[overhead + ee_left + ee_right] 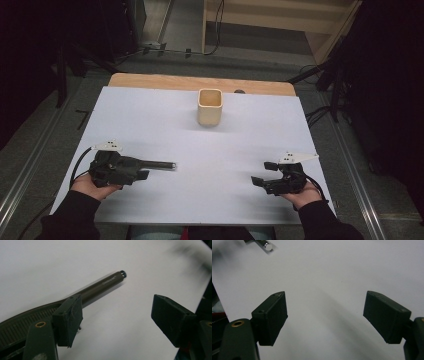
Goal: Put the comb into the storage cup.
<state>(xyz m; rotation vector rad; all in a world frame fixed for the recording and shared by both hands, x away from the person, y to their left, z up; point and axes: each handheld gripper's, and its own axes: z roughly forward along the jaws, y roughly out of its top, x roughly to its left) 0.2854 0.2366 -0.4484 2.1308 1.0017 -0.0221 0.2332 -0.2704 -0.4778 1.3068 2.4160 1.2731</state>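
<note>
A dark pen lies on the white table, pointing toward the table's middle. In the left gripper view its barrel passes just behind one jaw of the left gripper, outside the gap; the jaws stand wide apart, gripping nothing. The right gripper is open too, well apart. A beige square cup stands at the far edge.

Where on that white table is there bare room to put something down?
Bare white board lies between the left gripper and right gripper, and either side of the beige cup. Tightest by the dark pen beside the left gripper.
</note>
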